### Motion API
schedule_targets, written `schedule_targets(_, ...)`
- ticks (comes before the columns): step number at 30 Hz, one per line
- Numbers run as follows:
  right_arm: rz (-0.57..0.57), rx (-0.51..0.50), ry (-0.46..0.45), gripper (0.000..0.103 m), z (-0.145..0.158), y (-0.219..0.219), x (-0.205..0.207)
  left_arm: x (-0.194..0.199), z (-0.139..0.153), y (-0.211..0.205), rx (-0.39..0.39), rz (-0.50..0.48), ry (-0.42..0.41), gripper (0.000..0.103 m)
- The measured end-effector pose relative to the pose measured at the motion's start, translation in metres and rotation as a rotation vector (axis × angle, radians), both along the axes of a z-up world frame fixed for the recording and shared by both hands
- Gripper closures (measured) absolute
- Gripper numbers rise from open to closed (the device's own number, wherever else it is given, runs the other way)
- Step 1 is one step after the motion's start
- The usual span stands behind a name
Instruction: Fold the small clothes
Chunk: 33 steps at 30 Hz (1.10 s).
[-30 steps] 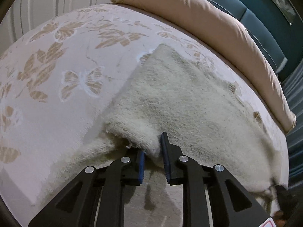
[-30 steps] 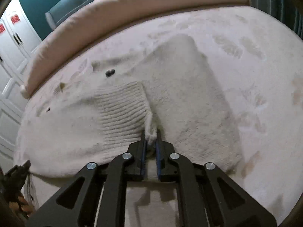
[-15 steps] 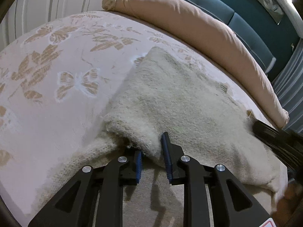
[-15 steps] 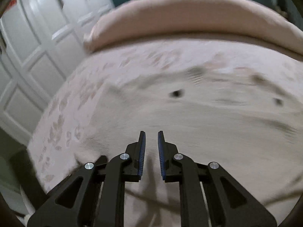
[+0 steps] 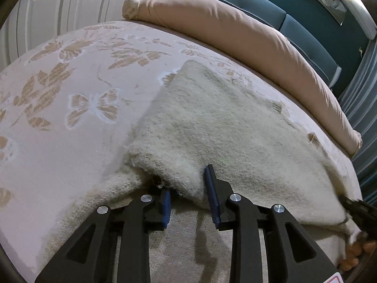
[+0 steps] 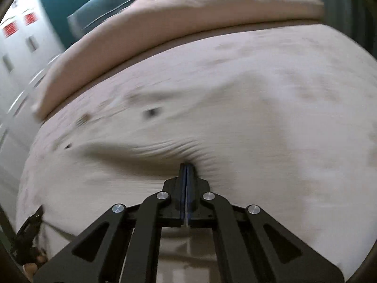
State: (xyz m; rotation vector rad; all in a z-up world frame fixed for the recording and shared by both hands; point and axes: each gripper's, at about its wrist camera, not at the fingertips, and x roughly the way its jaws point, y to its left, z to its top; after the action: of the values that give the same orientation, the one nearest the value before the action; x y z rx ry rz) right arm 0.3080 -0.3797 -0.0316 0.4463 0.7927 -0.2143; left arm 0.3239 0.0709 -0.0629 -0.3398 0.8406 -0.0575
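Sweater (image 5: 212,127): L tongs (image 5: 188,193) angled down, opening, fold between.

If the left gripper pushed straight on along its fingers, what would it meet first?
The cream sweater: its folded-over edge already sits between the open jaws of the left gripper, so it would hit that knit at once, then the bedspread beneath, though depth is hard to judge.

sweater (image 5: 212,127): cream knit wool-like cloth, fuzzy, rough, matt; ribbed band (image 6: 169,148) blurred
bedcover (image 5: 70,89): pale woven cloth, matt, with raised tan butterfly and leaf pattern
bolster pillow (image 5: 235,37): smooth peach cloth, soft sheen, lightly creased
headboard (image 5: 306,23): teal padded upholstery, smooth
left gripper (image 5: 188,186): matt black plastic arms, shiny metal screws, ridged blue pads (image 5: 209,186)
cupboard doors (image 5: 59,11): white panelled, smooth painted finish
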Motion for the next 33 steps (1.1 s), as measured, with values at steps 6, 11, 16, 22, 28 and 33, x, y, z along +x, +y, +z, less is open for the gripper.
schedule_targets(6, 0.213, 0.0, -0.039, 0.09, 0.016, 0.05, -0.025, 0.0, 0.001, -0.003, 0.021, 0.001, -0.002, 0.075)
schedule_targets(11, 0.073, 0.019, 0.006, 0.09, -0.011, 0.028, -0.039, 0.0, 0.004, -0.002, 0.01, -0.004, 0.013, 0.074)
schedule_targets(16, -0.171, 0.061, 0.03, 0.079, 0.005, -0.042, -0.114, -0.028, 0.025, 0.014, 0.104, -0.021, 0.047, 0.045)
schedule_targets(22, -0.123, -0.032, 0.068, 0.044, 0.03, -0.034, -0.252, -0.129, 0.056, 0.078, 0.146, -0.004, 0.039, 0.02)
schedule_targets(28, -0.095, 0.082, 0.159, 0.038, -0.004, 0.014, -0.334, -0.209, 0.041, 0.131, -0.048, 0.042, 0.228, 0.02)
schedule_targets(33, -0.097, 0.153, 0.179, 0.032, -0.025, 0.045, -0.34, -0.238, 0.033, 0.113, -0.108, 0.006, 0.247, 0.018)
